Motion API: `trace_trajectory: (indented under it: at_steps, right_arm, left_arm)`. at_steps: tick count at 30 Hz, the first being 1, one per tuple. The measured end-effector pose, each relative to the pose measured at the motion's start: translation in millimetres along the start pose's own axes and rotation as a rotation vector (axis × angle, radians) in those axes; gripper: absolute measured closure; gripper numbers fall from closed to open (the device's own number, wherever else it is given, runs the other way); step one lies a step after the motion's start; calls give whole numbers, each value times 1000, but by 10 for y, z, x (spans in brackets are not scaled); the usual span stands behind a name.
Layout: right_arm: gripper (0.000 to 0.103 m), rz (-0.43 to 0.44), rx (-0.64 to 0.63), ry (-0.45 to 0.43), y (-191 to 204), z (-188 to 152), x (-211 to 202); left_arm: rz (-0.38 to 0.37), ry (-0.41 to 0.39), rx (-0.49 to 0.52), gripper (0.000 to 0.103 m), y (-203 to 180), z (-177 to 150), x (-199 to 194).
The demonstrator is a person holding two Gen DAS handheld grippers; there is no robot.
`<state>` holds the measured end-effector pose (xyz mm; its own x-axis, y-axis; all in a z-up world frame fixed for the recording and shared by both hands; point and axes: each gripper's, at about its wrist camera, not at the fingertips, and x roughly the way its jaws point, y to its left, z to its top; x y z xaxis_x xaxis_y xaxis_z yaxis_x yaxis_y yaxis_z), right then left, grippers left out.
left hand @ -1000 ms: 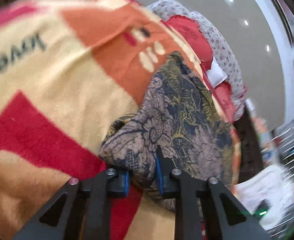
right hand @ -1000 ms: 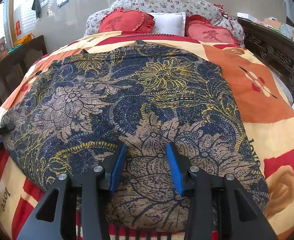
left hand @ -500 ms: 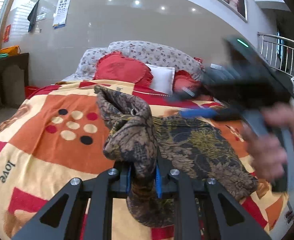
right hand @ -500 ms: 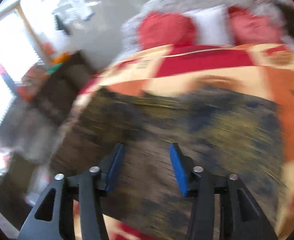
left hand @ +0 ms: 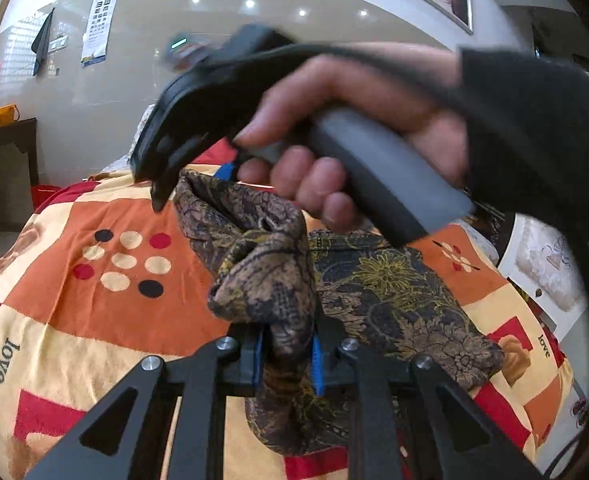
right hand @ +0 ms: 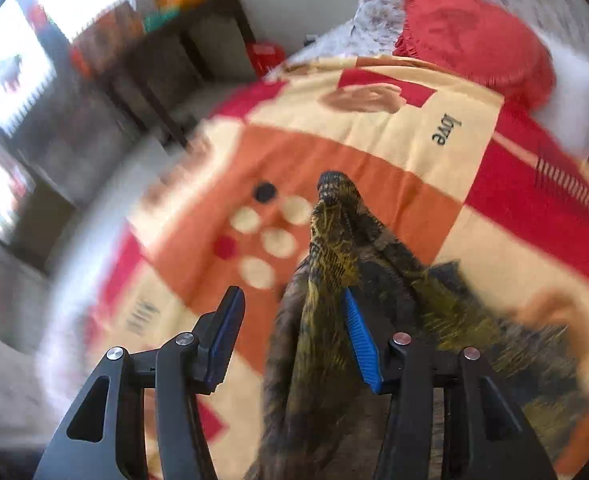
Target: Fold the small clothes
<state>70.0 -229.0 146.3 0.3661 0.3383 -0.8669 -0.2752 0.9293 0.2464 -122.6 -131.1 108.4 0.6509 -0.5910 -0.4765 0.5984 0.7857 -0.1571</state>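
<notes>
The dark floral garment (left hand: 378,292) was bunched and lifted at 1 end. Its rest lay crumpled on the patchwork blanket (left hand: 94,296).

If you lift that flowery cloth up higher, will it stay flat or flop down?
Probably flop: the flowery cloth already bunches and droops where the left gripper pinches it. It looks thin and light, so it likely lifts easily. It may slip, since only a small bunch is clamped.
</notes>
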Motion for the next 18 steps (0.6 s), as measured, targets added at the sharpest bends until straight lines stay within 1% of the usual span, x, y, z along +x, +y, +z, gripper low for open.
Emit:
trace_trajectory:
  at_steps: [1, 2, 3, 4, 6, 7, 9, 10, 12, 13, 14, 15, 18]
  right_arm:
    - [48, -50, -31, 23, 49, 17, 38]
    - [59, -89, -61, 38, 76, 0, 60]
    - [83, -99, -79, 51, 74, -14, 53]
    - [84, -86, -59, 46, 7, -41, -6]
    - [84, -57, 5, -6, -242, -167, -242]
    - [84, -47, 27, -17, -355, -207, -346]
    - [85, -14, 86, -45, -673, -408, -590]
    - [85, -10, 108, -50, -796, -470, -672]
    - [85, -6, 159, -59, -1099, -696, -856]
    - [85, -11, 193, -63, -1312, -881, -974]
    - [85, -14, 213, -62, -1423, -985, -1036]
    - [85, -21, 245, -59, -1611, -1164, -1107]
    - [85, -40, 316, -35, -2011, -1545, -1145]
  left_arm:
    - [-3, 1, 8, 85, -16, 4, -8]
    - [-11, 3, 19, 85, -38, 9, -23]
    - [-19, 3, 26, 85, -61, 13, -34]
    - [-31, 4, 39, 85, -107, 19, -50]
    - [-52, 2, 55, 85, -210, 28, -75]
    - [-73, 7, 70, 85, -311, 32, -75]
    - [-98, 12, 94, 85, -481, 30, -82]
    - [-120, 17, 114, 85, -630, 18, -80]
    - [-150, 31, 154, 85, -884, -11, -60]
    - [-165, 36, 178, 85, -1024, -27, -44]
    - [-177, 39, 193, 85, -1124, -37, -30]
    - [-193, 45, 212, 85, -1246, -54, -6]
    - [-240, 89, 259, 85, -1615, -136, 143]
